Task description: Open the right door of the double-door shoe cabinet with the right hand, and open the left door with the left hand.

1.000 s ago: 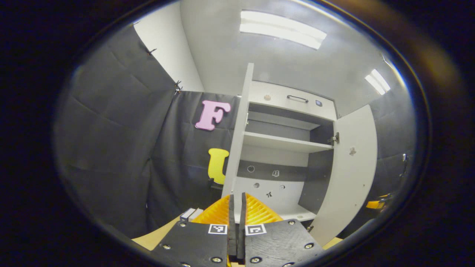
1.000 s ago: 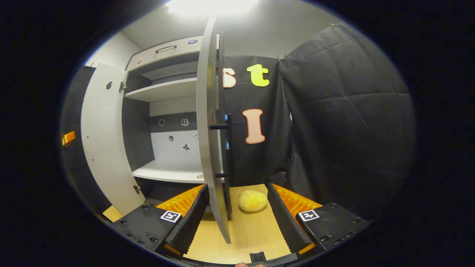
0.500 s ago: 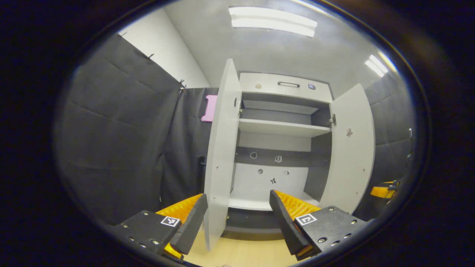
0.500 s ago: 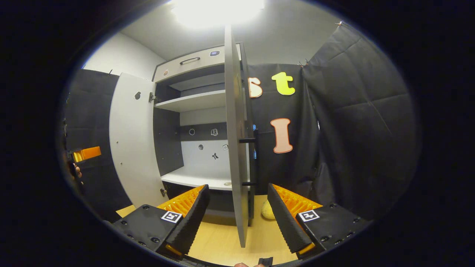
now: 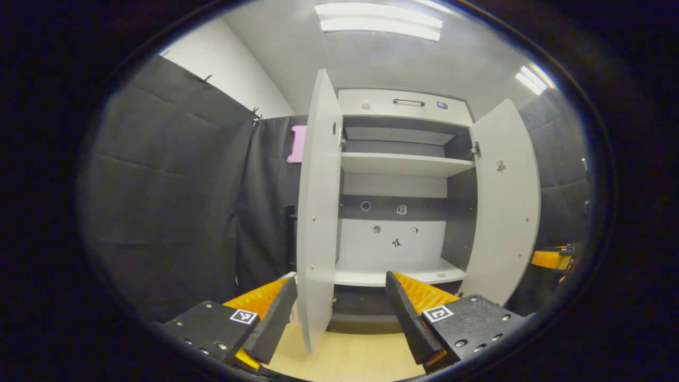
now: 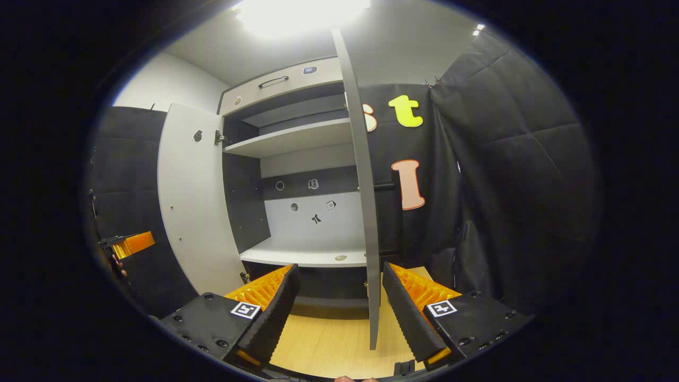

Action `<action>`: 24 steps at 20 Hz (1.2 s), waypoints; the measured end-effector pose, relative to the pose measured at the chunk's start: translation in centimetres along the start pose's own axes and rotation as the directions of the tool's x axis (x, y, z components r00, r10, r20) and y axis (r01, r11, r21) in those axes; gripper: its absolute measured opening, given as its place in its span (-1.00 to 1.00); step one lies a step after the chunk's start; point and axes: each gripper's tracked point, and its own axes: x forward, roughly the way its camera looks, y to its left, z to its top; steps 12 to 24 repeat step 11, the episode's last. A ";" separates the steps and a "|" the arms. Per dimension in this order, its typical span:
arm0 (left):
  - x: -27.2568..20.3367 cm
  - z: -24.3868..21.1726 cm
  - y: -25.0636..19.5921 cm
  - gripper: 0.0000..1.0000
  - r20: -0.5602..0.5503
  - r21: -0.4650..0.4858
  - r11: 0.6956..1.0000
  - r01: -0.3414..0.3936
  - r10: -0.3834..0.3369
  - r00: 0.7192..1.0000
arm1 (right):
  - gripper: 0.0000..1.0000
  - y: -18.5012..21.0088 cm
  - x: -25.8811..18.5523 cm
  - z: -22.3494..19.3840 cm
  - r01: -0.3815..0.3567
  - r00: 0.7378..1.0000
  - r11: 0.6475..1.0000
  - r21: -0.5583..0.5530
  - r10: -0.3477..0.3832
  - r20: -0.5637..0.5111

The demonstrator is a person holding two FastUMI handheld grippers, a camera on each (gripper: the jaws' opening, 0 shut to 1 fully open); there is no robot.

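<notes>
**Desk:** What have you got from the left gripper view?

**Operator:** I see my left gripper [image 5: 339, 318] released, fingers spread wide with nothing pressed between them. The left door [image 5: 317, 212] of the shoe cabinet [image 5: 406, 101] stands swung out, and its lower edge hangs in the gap between my fingers, nearer the left one; I cannot tell if it touches. Ahead of the gripper and slightly right, the cabinet's interior is exposed: an upper shelf [image 5: 403, 163] and a lower shelf [image 5: 392, 273], with small stickers on the back panel. Farther right, the right door [image 5: 504, 201] also stands swung out. At the far right edge I catch part of the other gripper.

**Desk:** And the right gripper view?

**Operator:** I see my right gripper [image 6: 339, 313] likewise released, fingers wide apart and grasping nothing. The right door [image 6: 363, 201] shows nearly edge-on, rising from between my fingers, closer to the right one, without clear contact. Its dark bar handle [image 6: 384, 187] sticks out on the side toward the black cloth. Ahead and left, the open cabinet [image 6: 281, 85] shows its shelves, and beyond it the left door [image 6: 193, 201] is swung wide. The light wooden floor [image 6: 323, 345] lies beneath my fingers.
</notes>
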 end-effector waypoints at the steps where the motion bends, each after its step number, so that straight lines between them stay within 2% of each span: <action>1: 0.1 -0.3 -0.2 0.96 0.002 -0.014 1.000 0.021 -0.021 1.000 | 0.96 0.0 0.1 -0.1 0.025 1.000 1.000 -0.009 -0.025 0.001; 2: 0.1 -0.7 -0.2 0.90 0.002 -0.022 0.999 0.039 -0.039 0.999 | 0.96 0.2 0.1 -0.2 0.038 0.999 0.999 -0.007 -0.038 0.004; 3: 0.3 -1.0 -0.2 0.96 0.000 -0.020 0.999 0.048 -0.048 0.999 | 0.96 0.6 0.0 -0.6 0.047 0.999 0.999 -0.004 -0.047 0.001; 6: 0.6 -2.1 0.0 0.96 -0.009 -0.008 0.997 0.070 -0.070 0.997 | 0.95 1.0 0.1 -1.6 0.086 0.996 0.996 -0.009 -0.086 -0.018; 9: 1.4 -2.4 -0.3 0.93 -0.005 -0.037 0.993 0.111 -0.111 0.994 | 0.95 2.3 0.7 -1.2 0.104 0.994 0.995 0.002 -0.104 -0.009; 11: 1.8 -2.0 -0.1 0.96 0.012 -0.055 0.992 0.114 -0.113 0.993 | 0.95 3.0 0.9 -0.4 0.121 0.992 0.993 0.009 -0.121 0.024; 24: 1.8 -2.0 -0.1 0.96 0.012 -0.055 0.992 0.114 -0.113 0.993 | 0.95 3.0 0.9 -0.4 0.121 0.992 0.993 0.009 -0.121 0.024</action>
